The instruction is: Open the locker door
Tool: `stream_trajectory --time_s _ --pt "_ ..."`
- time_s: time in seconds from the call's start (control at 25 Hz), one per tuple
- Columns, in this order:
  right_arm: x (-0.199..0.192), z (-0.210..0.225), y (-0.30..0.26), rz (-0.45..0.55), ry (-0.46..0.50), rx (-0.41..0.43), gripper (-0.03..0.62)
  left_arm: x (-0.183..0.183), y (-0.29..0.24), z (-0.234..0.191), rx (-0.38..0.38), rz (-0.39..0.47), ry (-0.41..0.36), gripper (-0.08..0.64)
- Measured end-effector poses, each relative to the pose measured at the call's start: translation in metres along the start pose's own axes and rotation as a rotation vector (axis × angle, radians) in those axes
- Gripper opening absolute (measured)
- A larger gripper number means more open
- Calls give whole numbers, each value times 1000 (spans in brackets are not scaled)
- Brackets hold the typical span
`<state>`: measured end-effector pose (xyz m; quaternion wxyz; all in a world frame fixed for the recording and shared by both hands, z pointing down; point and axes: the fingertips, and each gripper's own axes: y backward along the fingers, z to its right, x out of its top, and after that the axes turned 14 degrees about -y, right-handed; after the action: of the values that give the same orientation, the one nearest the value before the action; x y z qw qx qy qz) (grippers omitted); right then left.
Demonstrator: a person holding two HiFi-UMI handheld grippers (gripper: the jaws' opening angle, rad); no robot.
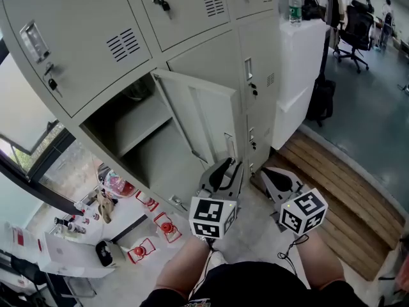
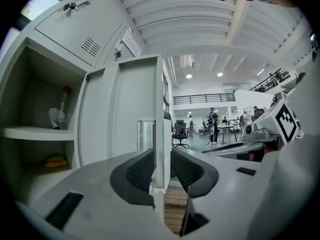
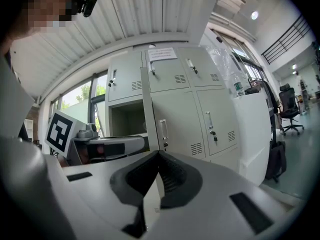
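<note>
Door (image 1: pixel 204 117) is standing swung well out from the locker (image 1: pixel 137 130), so the opening is judged largely done. Left gripper (image 1: pixel 231 166) is pinching the door's free edge between narrow jaws. Right gripper (image 1: pixel 267 173) is idling beside it, jaws together, empty. Only release is left.

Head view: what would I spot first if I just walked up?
The open locker door, swung out from the middle of the grey lockers, with the left gripper clamped on its edge. Behind it gapes the compartment with its shelf. The right gripper hangs beside, jaws together and empty.
</note>
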<state>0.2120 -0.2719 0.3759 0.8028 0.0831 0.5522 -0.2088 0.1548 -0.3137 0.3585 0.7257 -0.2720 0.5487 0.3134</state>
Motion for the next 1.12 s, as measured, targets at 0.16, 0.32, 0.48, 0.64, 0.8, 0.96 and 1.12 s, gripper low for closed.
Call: stream_trajectory --time_s 0.16,0.32,0.48,0.64,0.8,0.96,1.12 --pt "-1 -2 4 -17 4 34 54 0 7 3 40 -9 10 117" --pt "-2 -8 12 -35 10 77 54 2 19 10 90 -23 16 117" --pt "-6 -18 22 -57 23 137 54 1 40 18 157 -38 25 117" --pt "-19 -31 33 -90 33 208 54 -7 65 33 226 -66 35 115" --pt "-37 -51 35 -134 35 288 54 -16 101 39 314 -100 44 110" --pt "-52 -78 34 -166 36 358 54 -23 139 32 399 -131 50 100" --pt "-65 -108 26 -194 41 424 54 -26 176 19 482 -150 57 73"
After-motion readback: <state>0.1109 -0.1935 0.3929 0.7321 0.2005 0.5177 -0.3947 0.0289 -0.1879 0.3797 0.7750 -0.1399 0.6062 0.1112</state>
